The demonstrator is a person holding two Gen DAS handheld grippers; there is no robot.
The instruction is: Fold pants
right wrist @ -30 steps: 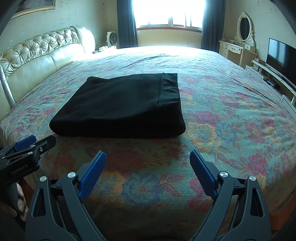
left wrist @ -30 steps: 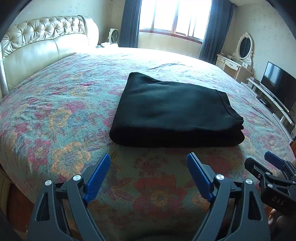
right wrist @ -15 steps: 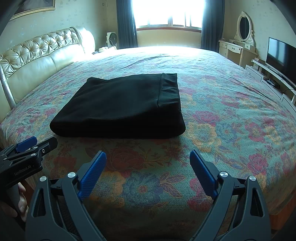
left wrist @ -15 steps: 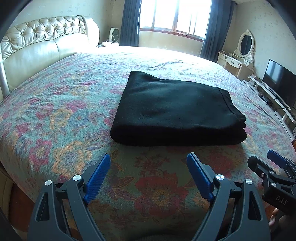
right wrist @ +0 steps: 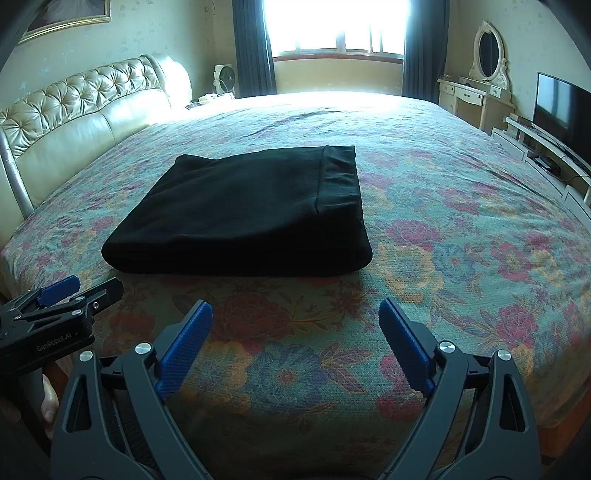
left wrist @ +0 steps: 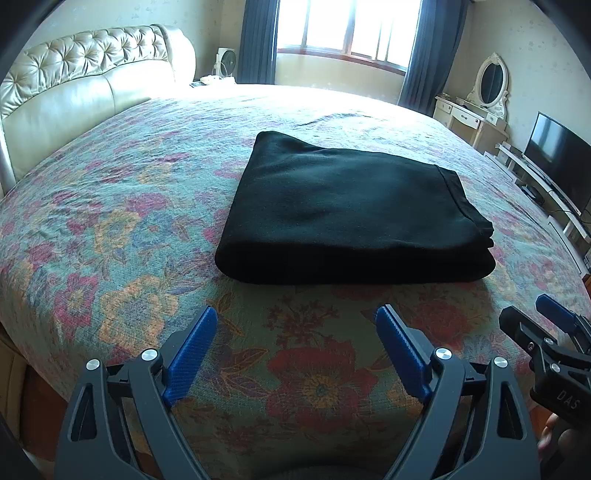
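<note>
The black pants lie folded in a flat rectangular stack on the floral bedspread, waistband at the right end; they also show in the right wrist view. My left gripper is open and empty, held back from the stack's near edge. My right gripper is open and empty, also short of the stack. Each gripper appears in the other's view: the right one at the left wrist view's right edge, the left one at the right wrist view's left edge.
A tufted cream headboard stands at the left. A window with dark curtains is at the back. A dressing table with oval mirror and a TV on a low stand are at the right.
Both grippers have drawn back slightly from the folded pants and stay open. The pants have not moved.
</note>
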